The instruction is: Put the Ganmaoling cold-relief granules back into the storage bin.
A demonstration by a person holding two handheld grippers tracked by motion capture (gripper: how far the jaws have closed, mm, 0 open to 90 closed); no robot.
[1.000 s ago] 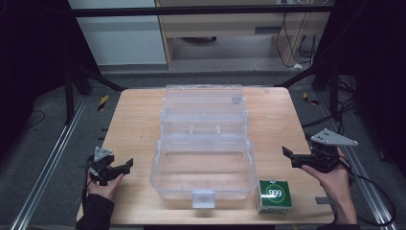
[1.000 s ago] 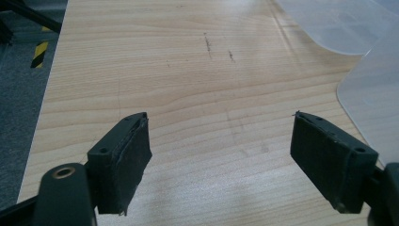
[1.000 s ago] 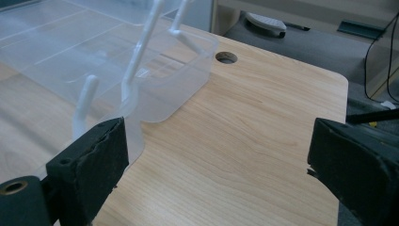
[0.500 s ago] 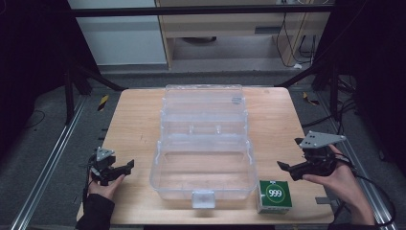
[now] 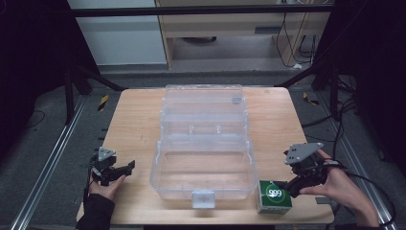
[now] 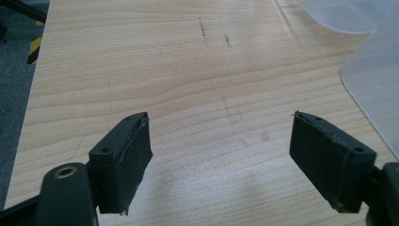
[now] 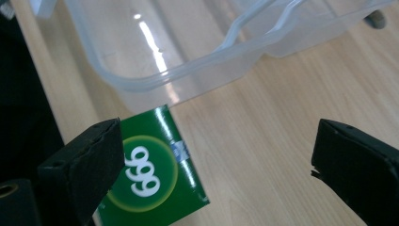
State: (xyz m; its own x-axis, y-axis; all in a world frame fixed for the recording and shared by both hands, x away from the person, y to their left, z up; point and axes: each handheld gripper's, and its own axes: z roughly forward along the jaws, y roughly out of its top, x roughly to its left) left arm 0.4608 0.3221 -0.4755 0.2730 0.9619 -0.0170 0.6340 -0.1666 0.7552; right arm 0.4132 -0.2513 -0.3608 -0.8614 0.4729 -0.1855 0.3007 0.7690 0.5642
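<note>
Surface (image 5: 139, 120): wooden, with dark floor around it.
Bin (image 5: 203, 165): clear plastic, open, in the middle of the surface, nothing in it.
Box (image 5: 274, 196): small and green, just beside the bin's near right corner.
Left tongs (image 5: 125, 168): spread wide, over bare wood left of the bin.
Right tongs (image 5: 286, 188): spread wide, right at the box.
How the box may feel: likely light and a bit squashy; best held gently by two flat sides.

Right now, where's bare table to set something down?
Widest bare patch: the table left of the clear plastic box, ahead of the left tool. A narrower strip runs along the box's right side. Crowded at the near right corner: green box and right tool.
</note>
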